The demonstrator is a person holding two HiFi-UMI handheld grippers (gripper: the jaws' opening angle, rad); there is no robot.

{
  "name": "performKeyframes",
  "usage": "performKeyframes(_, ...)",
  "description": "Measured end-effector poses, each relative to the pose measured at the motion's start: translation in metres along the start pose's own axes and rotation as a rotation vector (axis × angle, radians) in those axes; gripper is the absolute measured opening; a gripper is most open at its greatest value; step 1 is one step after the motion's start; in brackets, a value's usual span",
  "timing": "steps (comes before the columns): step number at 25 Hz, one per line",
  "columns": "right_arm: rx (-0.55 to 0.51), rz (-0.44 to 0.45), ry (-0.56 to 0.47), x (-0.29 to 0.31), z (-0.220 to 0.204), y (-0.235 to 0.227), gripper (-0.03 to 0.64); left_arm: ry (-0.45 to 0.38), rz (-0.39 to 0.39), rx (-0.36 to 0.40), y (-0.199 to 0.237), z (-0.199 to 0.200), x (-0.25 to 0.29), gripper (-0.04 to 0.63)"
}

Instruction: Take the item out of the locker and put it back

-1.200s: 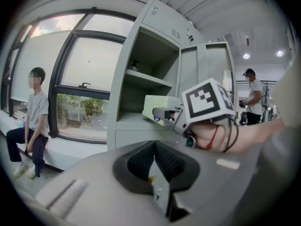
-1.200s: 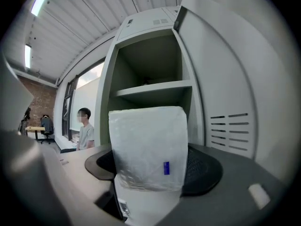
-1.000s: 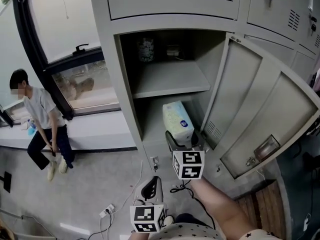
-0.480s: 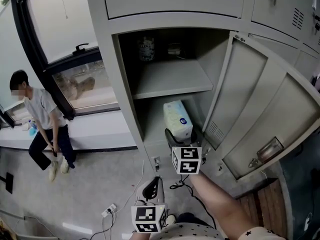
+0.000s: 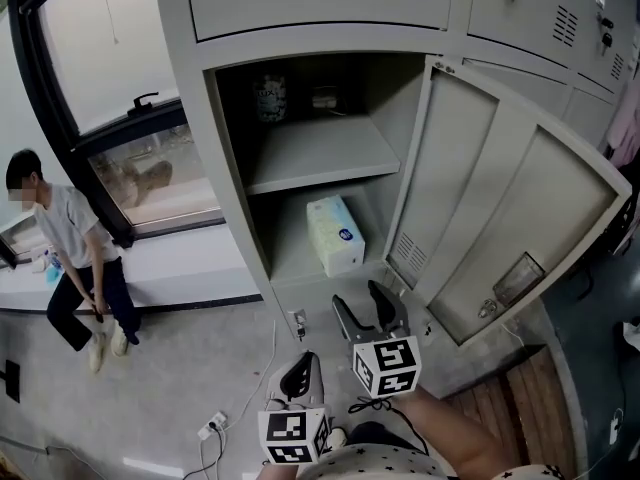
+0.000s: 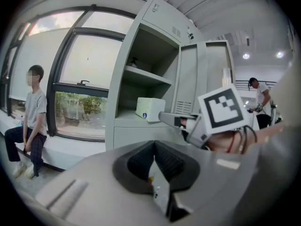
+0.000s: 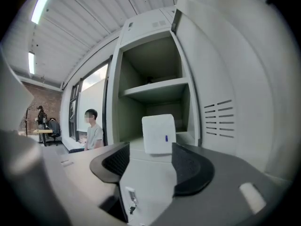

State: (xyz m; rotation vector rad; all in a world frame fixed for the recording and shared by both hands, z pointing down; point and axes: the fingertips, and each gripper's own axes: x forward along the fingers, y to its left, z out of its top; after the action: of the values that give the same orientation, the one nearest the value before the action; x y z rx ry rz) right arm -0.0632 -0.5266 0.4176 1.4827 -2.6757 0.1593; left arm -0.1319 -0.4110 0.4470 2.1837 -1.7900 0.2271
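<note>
A white tissue pack (image 5: 335,235) lies on the bottom shelf of the open locker (image 5: 230,198), near its front edge. My right gripper (image 5: 360,306) hangs outside the locker, just below and in front of the pack. Its jaws are apart and closing, with nothing between them. In the right gripper view the pack (image 7: 159,133) stands beyond the right gripper (image 7: 150,163), clear of both pads. My left gripper (image 5: 304,370) stays low near my body, shut and empty. The left gripper (image 6: 153,158) looks toward the pack (image 6: 150,108) from the left gripper view.
The locker door (image 5: 500,208) swings wide open to the right. On the upper shelf (image 5: 320,153) a patterned can (image 5: 268,96) and a small item sit at the back. A person (image 5: 70,253) sits on the window ledge to the left. Cables (image 5: 215,423) lie on the floor.
My right gripper has drawn back out of the locker, away from the pack, which stays on the bottom shelf. The left gripper has hardly moved.
</note>
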Motion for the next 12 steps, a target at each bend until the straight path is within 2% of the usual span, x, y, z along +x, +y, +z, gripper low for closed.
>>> performKeyframes(1,-0.001,0.004,0.01,-0.015,-0.003,0.004,0.242,-0.002,-0.007,0.0,-0.002,0.0,-0.001,0.006)
performKeyframes(2,-0.002,0.006,0.02,-0.03,-0.006,0.008,0.125,-0.004,-0.014,0.0,-0.005,0.0,-0.002,0.006)
performKeyframes(3,-0.001,0.006,0.025,-0.044,-0.007,0.012,0.059,-0.005,-0.02,0.002,-0.008,-0.001,-0.003,0.007)
performKeyframes(5,-0.005,0.002,0.021,-0.067,-0.006,0.02,0.001,-0.008,-0.035,0.009,-0.013,-0.001,-0.004,0.008)
performKeyframes(12,0.085,0.015,0.028,-0.115,-0.009,0.032,-0.002,-0.016,-0.082,0.034,-0.031,-0.002,-0.009,0.008)
